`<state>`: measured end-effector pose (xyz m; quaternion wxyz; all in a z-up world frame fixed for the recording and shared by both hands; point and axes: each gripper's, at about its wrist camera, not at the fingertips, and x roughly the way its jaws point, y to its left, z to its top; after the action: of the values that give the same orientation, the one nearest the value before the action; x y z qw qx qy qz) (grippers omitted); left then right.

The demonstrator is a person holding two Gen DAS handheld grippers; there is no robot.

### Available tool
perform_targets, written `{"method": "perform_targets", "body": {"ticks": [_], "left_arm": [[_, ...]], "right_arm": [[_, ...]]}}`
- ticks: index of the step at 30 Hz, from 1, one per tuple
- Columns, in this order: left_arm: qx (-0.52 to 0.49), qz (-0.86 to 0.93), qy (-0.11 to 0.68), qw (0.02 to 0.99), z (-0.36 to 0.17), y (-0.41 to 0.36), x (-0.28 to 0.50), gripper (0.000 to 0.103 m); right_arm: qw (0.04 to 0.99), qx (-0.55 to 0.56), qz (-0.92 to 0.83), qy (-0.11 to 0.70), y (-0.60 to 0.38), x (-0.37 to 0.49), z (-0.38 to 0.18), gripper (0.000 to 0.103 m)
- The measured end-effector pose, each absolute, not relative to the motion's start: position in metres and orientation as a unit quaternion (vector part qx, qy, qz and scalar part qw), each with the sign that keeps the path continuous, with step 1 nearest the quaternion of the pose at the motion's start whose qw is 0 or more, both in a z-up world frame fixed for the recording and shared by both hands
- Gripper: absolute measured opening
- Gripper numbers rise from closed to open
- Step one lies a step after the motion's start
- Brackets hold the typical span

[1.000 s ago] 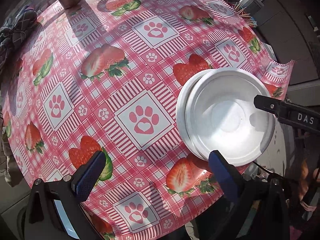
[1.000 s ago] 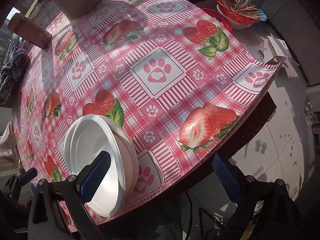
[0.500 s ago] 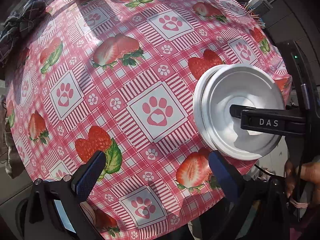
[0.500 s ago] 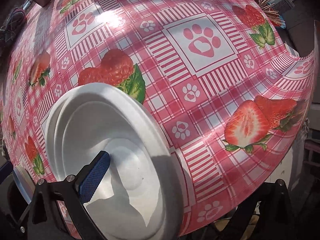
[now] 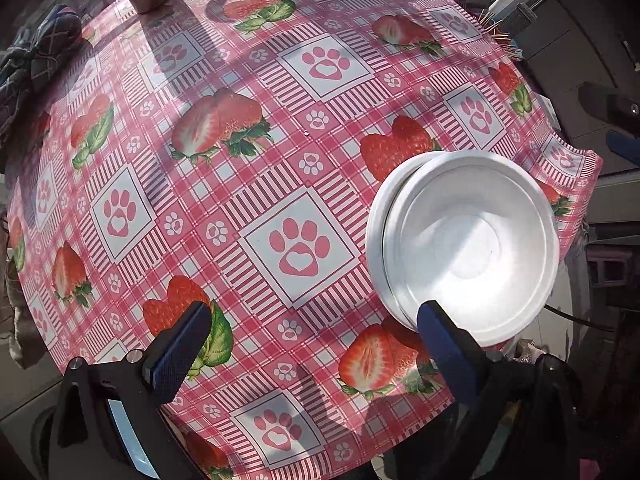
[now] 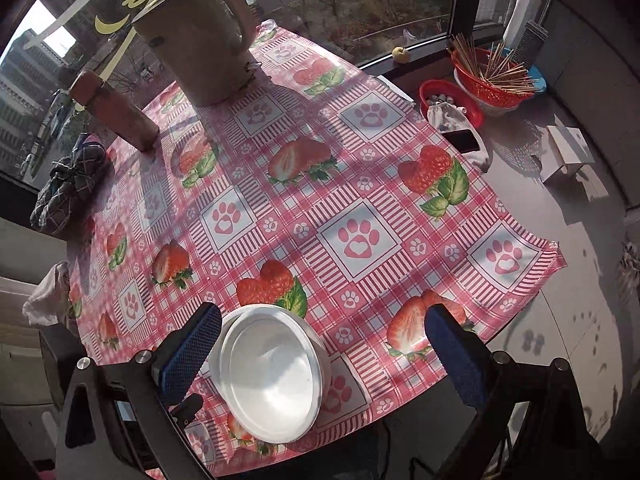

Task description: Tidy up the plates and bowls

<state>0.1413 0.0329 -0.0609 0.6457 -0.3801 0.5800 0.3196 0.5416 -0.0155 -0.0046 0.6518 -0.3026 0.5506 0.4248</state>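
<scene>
Looking over a sunlit tablecloth by a big window, with a kettle at 11 o'clock and a red basket of skewers at 1 o'clock in the right wrist view. Finding the bowl at 6 o'clock there, close to the near table edge, and at 3 o'clock in the left wrist view, sitting upright in a plate whose rim is peeking out along the bowl's left side; possibly more than one plate under it, but not telling for sure. Noticing the change from half a second ago: then pushing one right finger down inside the bowl, now holding the right gripper pulled back and up, spread wide and gripping nothing, with the bowl lying below and between its fingers, apparently touching neither. Reading that as a release, with the bowl staying put and nested, not tipping. Keeping the left gripper likewise wide open and empty, hovering over bare cloth with its right finger just overlapping the bowl's near rim in view, though contact not being clear. Judging this stacking step as done, or very nearly. Spotting no other plates or bowls on the cloth in either view, so probably nearing the end of the task, or needing to look elsewhere for the next piece. Worrying slightly about the stack sitting so near the table edge, and about clipping it when moving either gripper away.
</scene>
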Motion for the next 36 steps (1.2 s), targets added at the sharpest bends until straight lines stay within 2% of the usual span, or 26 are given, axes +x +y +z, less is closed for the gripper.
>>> {"method": "perform_targets", "body": {"ticks": [7, 13, 16, 20, 25, 31, 36], "left_arm": [[-0.385, 0.320, 0.579, 0.643, -0.068, 0.035, 0.142, 0.103], [-0.378, 0.324, 0.591, 0.635, -0.075, 0.035, 0.143, 0.103], [-0.376, 0.327, 0.592, 0.633, -0.075, 0.036, 0.142, 0.103], [-0.383, 0.334, 0.586, 0.631, -0.075, 0.040, 0.138, 0.103], [-0.385, 0.332, 0.577, 0.639, -0.071, 0.041, 0.138, 0.103], [-0.379, 0.324, 0.582, 0.642, -0.075, 0.041, 0.150, 0.103], [-0.357, 0.326, 0.591, 0.646, -0.082, 0.040, 0.163, 0.103]], "right_arm": [[0.608, -0.374, 0.421, 0.560, -0.039, 0.540, -0.064, 0.102], [0.566, -0.463, 0.414, 0.542, -0.043, 0.498, -0.131, 0.102], [0.553, -0.479, 0.426, 0.532, -0.027, 0.475, -0.142, 0.102], [0.522, -0.447, 0.476, 0.549, -0.017, 0.461, -0.134, 0.102], [0.554, -0.399, 0.461, 0.567, -0.026, 0.489, -0.107, 0.102], [0.568, -0.397, 0.454, 0.560, -0.047, 0.505, -0.080, 0.102], [0.566, -0.395, 0.445, 0.571, -0.054, 0.505, -0.085, 0.102]]}}
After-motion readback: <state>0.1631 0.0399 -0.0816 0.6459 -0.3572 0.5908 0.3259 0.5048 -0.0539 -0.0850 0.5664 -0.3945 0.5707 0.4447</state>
